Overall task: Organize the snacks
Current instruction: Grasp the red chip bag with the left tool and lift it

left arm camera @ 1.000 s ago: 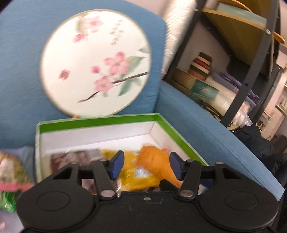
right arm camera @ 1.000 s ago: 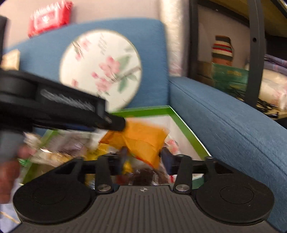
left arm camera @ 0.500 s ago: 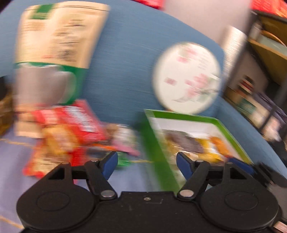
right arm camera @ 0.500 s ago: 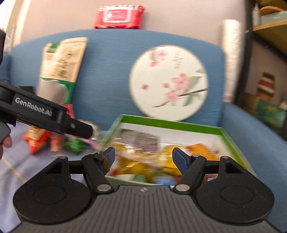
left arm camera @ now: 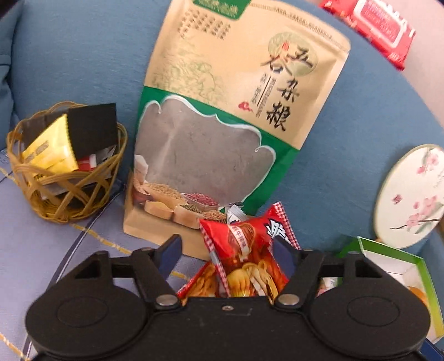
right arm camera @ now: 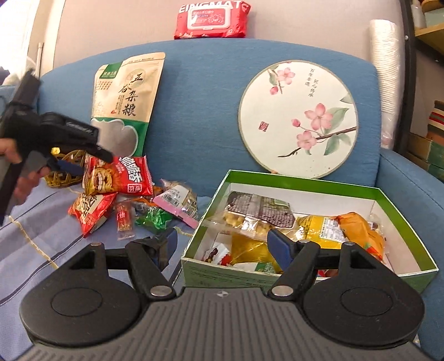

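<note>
A green-edged box [right arm camera: 302, 182] on the blue sofa holds several snack packs, among them an orange one [right arm camera: 358, 230] and a yellow one [right arm camera: 319, 227]. A pile of loose snacks lies left of it, with a red noodle-snack pack [right arm camera: 122, 176] on top. My left gripper [left arm camera: 229, 251] is open, its jaws on either side of that red pack [left arm camera: 247, 258], which leans upright; it also shows in the right wrist view [right arm camera: 69, 163]. My right gripper [right arm camera: 222, 247] is open and empty, over the box's near left corner.
A large grain pouch [left arm camera: 222, 119] leans on the sofa back. A wicker basket [left arm camera: 63, 177] with sachets stands to its left. A round painted fan [right arm camera: 298, 119] leans behind the box. A red wipes pack [right arm camera: 212, 19] lies on the sofa top. Shelves stand at right.
My left gripper swung left from over the box to the snack pile and now straddles the red pack. My right gripper pulled back from the box and opened wide.
</note>
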{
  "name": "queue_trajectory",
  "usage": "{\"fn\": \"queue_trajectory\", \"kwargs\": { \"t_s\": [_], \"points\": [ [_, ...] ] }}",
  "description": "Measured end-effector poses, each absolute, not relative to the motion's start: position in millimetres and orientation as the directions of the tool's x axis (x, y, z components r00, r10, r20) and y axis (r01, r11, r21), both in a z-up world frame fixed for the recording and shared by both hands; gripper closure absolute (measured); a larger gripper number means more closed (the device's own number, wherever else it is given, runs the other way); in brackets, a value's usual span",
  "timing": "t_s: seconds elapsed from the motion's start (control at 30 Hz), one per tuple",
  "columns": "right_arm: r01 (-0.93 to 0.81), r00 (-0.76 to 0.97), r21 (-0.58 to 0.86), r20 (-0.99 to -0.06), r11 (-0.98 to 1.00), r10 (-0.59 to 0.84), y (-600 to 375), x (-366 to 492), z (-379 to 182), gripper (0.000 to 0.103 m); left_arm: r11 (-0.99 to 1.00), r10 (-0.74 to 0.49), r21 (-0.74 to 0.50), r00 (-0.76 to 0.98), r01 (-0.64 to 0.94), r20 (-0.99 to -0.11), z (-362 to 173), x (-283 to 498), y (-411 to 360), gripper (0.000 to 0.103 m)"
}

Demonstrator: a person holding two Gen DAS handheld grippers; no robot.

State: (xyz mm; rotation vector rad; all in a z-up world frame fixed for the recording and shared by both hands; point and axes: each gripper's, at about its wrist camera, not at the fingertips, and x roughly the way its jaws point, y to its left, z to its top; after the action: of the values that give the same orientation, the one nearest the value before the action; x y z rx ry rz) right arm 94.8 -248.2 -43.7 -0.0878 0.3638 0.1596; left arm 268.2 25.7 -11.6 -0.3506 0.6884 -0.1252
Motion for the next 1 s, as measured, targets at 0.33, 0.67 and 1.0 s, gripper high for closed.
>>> {"fn": "queue_trajectory", "kwargs": {
  "t_s": [0.33, 0.67, 1.0],
  "points": [
    [-0.228, 0.91, 0.043, -0.345, 0.973, 0.229, -251, 90, -40, 0.0, 0.879, -0.473, -0.398, 0.589, 0.264, -0.655, -2, 212, 11, 0.061],
    [-0.368, 0.825, 0.151, -0.402, 0.918, 0.397, -227, 85, -44, 0.0, 0.87, -0.493, -0.382, 0.532, 0.312, -0.688, -23, 130, 27, 0.019],
    [-0.452, 0.733, 0.23, -0.454, 0.862, 0.506, -202, 91, -65, 0.0, 0.897, -0.442, -0.337, 0.636, 0.288, -0.633, -13, 141, 24, 0.0]
  ]
}}
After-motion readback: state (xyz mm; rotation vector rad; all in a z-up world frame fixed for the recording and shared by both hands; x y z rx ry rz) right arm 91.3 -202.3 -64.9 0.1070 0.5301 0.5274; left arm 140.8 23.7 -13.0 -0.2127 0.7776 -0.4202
